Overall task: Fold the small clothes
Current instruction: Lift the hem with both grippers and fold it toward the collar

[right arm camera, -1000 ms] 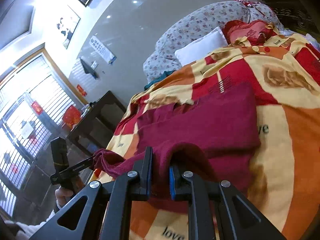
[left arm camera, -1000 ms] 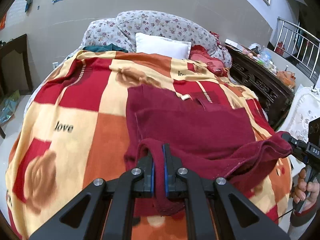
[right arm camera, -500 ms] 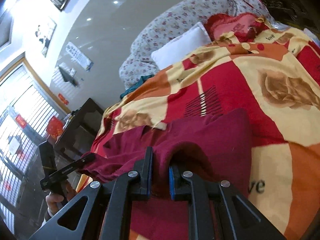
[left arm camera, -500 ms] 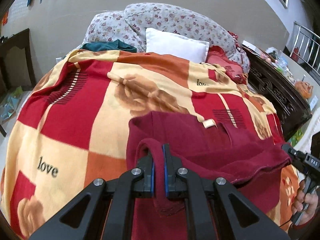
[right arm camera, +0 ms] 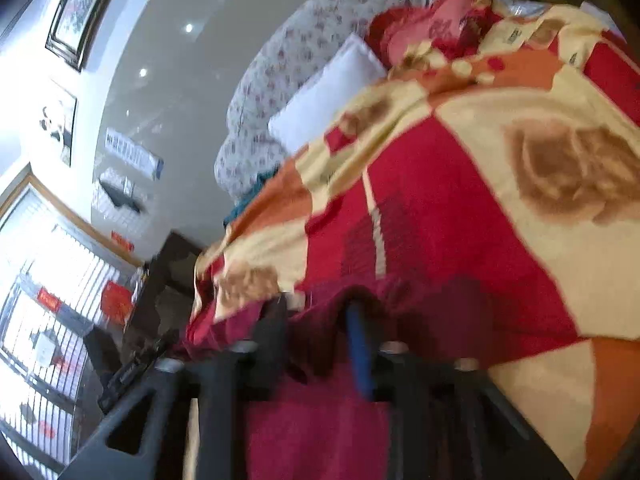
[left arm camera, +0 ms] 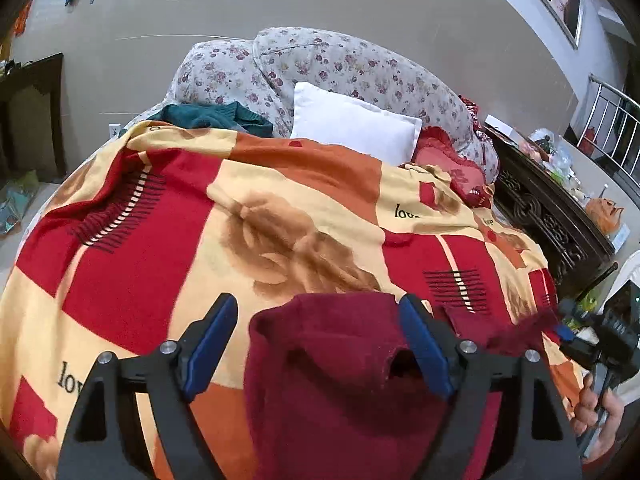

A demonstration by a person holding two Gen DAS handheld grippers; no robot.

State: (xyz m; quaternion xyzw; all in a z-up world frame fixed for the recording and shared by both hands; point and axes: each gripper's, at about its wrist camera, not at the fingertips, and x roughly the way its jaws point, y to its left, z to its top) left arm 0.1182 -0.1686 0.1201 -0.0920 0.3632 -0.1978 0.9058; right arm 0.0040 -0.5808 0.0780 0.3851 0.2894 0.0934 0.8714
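A dark red garment [left arm camera: 332, 380] lies folded over on the patterned blanket [left arm camera: 160, 240]. My left gripper [left arm camera: 316, 340] is open, its blue-padded fingers [left arm camera: 208, 344] spread on either side of the garment's folded edge. In the blurred right wrist view the same garment [right arm camera: 320, 420] lies under my right gripper [right arm camera: 320, 340], whose jaws stand partly apart with cloth between them. The right gripper also shows at the right edge of the left wrist view [left arm camera: 568, 332], at the garment's far corner.
A white pillow [left arm camera: 352, 124], a floral bolster [left arm camera: 320, 60] and a teal cloth [left arm camera: 212, 116] lie at the head of the bed. A red cushion [left arm camera: 448, 160] is beside the pillow. A dark carved cabinet [left arm camera: 552, 216] stands to the right.
Both grippers carried the garment's near edge forward over itself. The left gripper has opened and let the cloth go. The right gripper's jaws have spread apart; its view is motion-blurred.
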